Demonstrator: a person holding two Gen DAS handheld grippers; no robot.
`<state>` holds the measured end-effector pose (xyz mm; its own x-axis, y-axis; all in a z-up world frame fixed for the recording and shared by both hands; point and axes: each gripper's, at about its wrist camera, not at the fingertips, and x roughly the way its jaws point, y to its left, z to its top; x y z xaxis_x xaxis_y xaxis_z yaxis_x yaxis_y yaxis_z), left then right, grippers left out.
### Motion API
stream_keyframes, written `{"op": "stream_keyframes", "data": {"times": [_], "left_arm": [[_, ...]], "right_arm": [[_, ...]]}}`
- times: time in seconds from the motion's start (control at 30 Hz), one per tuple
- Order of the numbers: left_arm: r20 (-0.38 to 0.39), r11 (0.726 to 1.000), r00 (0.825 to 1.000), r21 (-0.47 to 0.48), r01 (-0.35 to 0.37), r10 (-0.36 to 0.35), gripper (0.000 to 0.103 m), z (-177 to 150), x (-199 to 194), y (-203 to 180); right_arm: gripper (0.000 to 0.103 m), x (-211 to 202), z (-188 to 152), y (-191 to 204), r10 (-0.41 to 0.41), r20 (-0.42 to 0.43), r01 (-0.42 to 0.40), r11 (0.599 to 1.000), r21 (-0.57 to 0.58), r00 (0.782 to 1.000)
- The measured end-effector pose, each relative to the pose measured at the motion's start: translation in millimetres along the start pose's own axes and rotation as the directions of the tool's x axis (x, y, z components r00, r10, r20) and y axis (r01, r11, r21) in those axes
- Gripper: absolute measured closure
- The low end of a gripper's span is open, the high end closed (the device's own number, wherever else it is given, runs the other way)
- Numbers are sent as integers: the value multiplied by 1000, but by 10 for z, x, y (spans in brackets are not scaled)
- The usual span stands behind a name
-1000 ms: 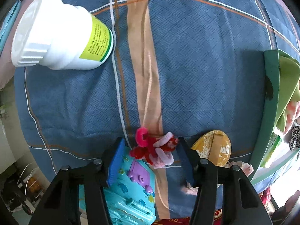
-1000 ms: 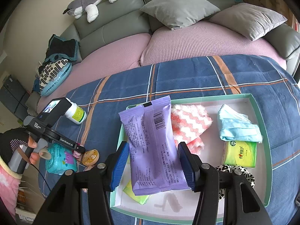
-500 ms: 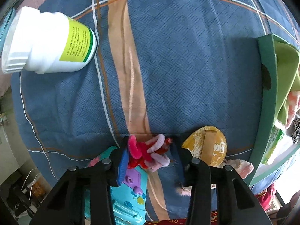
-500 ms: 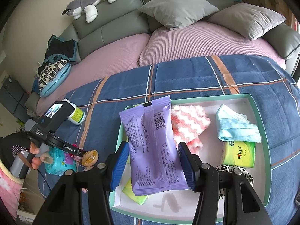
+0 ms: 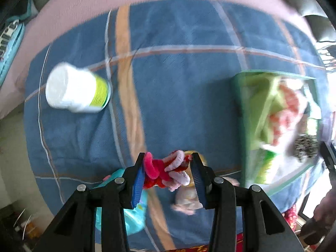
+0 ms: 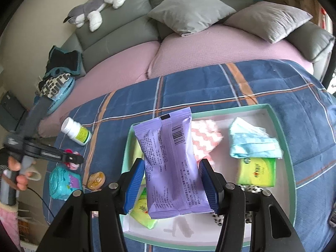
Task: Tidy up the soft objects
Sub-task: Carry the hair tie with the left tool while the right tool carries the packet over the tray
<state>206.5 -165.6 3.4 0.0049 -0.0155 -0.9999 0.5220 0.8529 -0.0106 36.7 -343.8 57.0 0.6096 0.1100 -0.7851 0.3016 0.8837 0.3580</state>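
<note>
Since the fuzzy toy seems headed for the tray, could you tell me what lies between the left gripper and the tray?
In the right wrist view, between the left gripper and the tray lies only bare plaid blanket; the gold disc sits nearer the camera.

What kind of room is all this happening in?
Most likely a home living room: a grey sofa with loose cushions, a plush husky toy lying on its backrest, and a blue plaid blanket spread over the seat as the work surface.
</note>
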Motion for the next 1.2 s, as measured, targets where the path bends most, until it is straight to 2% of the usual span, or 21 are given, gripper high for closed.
{"op": "stream_keyframes", "data": {"times": [0.17, 0.3, 0.43, 0.63, 0.83, 1.0, 1.2], "left_arm": [[99, 995, 993, 79, 53, -61, 59, -32, -305, -462], [150, 985, 983, 149, 82, -104, 59, -33, -446, -801], [181, 973, 971, 195, 120, -156, 59, -41, -503, -1098], [202, 960, 950, 197, 199, -238, 59, -53, -478, -1420], [207, 959, 945, 181, 218, -254, 59, -34, -300, -1648], [220, 967, 950, 171, 188, -223, 59, -35, -178, -1765], [175, 973, 963, 142, 182, -206, 59, 0, 85, -1793]], "right_arm": [[46, -67, 14, -205, -38, 13, 38, 998, 46, 999], [45, -112, 30, -366, -72, 19, 70, 994, 78, 997], [45, -147, 9, -577, -126, 18, 123, 985, 122, 992], [45, -195, -45, -898, -189, 7, 184, 963, 199, 982], [45, -142, -40, -1046, -186, -6, 183, 956, 230, 982], [45, -43, -14, -1036, -163, -14, 162, 962, 218, 987], [45, 177, -8, -987, -153, -71, 164, 969, 182, 986]]}}
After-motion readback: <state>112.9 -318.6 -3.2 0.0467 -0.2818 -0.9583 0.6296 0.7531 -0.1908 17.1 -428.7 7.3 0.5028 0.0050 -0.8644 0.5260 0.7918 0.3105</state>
